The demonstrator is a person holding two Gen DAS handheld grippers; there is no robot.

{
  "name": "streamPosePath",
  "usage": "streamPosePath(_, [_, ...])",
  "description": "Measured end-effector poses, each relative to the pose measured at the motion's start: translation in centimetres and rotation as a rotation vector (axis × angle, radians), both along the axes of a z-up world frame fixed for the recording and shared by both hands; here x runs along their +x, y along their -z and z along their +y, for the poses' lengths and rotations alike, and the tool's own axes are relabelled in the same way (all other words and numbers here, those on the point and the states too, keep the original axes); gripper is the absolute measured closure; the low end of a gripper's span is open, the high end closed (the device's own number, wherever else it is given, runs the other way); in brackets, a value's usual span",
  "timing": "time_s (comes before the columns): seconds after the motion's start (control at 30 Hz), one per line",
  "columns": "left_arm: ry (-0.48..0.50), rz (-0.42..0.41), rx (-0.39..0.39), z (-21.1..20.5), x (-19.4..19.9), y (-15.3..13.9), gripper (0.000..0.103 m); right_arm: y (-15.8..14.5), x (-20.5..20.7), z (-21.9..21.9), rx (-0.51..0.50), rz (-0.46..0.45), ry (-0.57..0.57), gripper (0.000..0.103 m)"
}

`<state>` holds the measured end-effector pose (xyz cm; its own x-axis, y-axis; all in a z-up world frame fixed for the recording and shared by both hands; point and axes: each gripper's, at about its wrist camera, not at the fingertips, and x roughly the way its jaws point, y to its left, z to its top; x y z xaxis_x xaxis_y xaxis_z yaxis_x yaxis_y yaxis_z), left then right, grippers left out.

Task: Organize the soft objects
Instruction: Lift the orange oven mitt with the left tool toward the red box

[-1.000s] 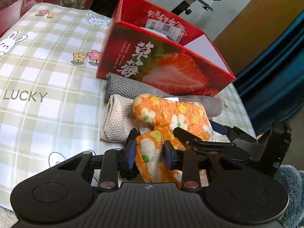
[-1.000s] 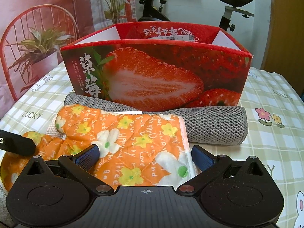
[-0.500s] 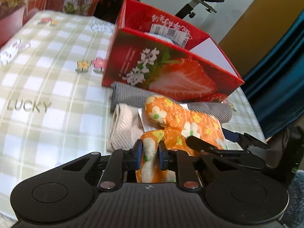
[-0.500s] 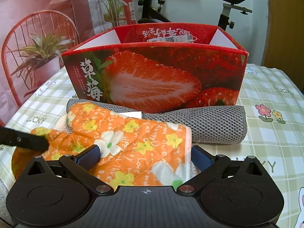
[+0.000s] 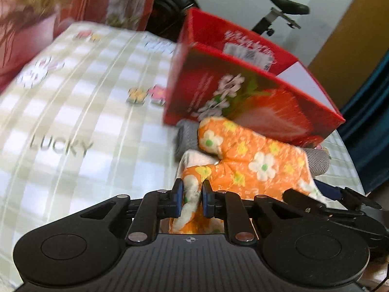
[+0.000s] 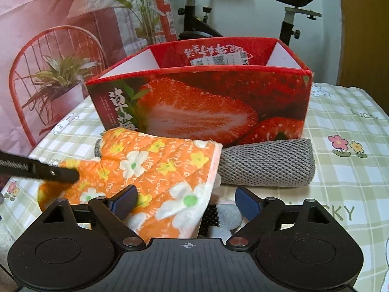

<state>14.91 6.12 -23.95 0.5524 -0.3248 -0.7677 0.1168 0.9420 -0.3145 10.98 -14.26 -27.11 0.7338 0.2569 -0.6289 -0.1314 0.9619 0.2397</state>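
An orange flowered oven mitt [image 5: 255,163] is lifted off the table, its thumb end pinched in my left gripper [image 5: 190,198], which is shut on it. In the right wrist view the mitt [image 6: 155,170] hangs over my right gripper [image 6: 187,200], which is open with the mitt's cuff between its fingers. A grey knitted cloth [image 6: 265,161] lies rolled against the front of the red strawberry box [image 6: 201,107]. A beige cloth [image 5: 194,158] lies under the mitt. The box [image 5: 255,92] is open at the top.
The table has a green checked cloth [image 5: 73,126] with "LUCKY" print. A small grey and black soft thing [image 6: 223,215] lies under the right gripper. An exercise bike [image 6: 291,12] and a red chair [image 6: 48,73] stand behind the table.
My left gripper closed on the mitt's thumb end and raised it. The mitt has lifted off the beige cloth and uncovered the soft thing beneath. The right gripper stays open.
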Motion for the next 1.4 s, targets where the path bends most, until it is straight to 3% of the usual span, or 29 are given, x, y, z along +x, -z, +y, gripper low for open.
streamPosePath(0.6, [-0.004,0.053,0.001,-0.2,0.3,1.3,0.083,-1.3,-0.9,0.4,-0.010,-0.097,-0.023,0.035])
streamPosePath(0.7, [-0.005,0.056,0.002,-0.3,0.4,1.3,0.083,-1.3,-0.8,0.4,-0.003,-0.093,-0.032,0.040])
streamPosePath(1.0, [-0.006,0.062,0.000,-0.2,0.5,1.5,0.081,-0.4,-0.6,0.7,0.033,-0.034,-0.073,0.042])
streamPosePath(1.4, [-0.009,0.064,-0.006,-0.3,0.5,1.6,0.081,-1.6,-1.0,0.2,0.043,-0.082,-0.090,0.072])
